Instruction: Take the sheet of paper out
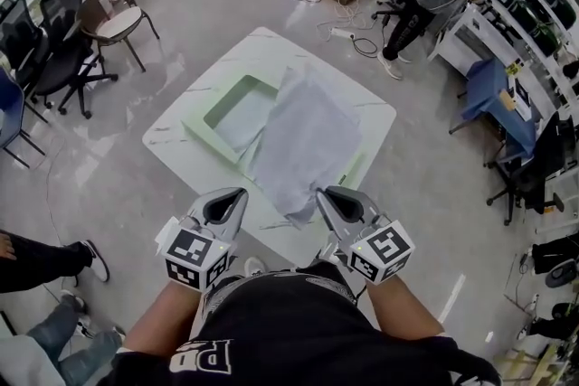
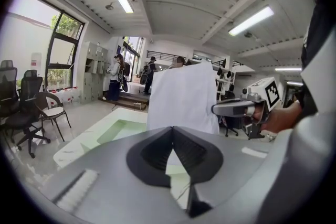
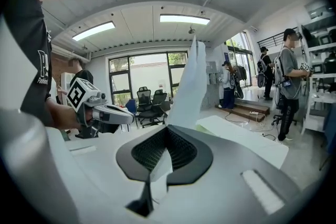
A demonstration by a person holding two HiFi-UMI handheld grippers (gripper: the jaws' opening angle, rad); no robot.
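1. Clamped shut in the right gripper (image 3: 167, 132): the near corner of a large white sheet of thin paper (image 3: 190, 84), pinched between black ribbed pads (image 3: 181, 150). A one-corner hold only, so a risk of slipping free or tearing under any sharp pull.
2. Just to the left, the left gripper (image 1: 237, 196), closed on nothing, tips near the sheet's edge but apart from it. No second point of support, hence likely sagging, folding or creasing across the unsupported span.
3. Ahead of both grippers, rising and curling over a pale green shallow rectangular tray (image 1: 206, 138). Far edge's contact with the tray impossible to judge from here; with any contact, a chance of snagging on the rim or dragging the tray along.
4. Beneath the tray and out past the jaws, a white marble-patterned tabletop (image 1: 172, 145). Smooth by the look of it, offering little to hold a dragged tray in place.
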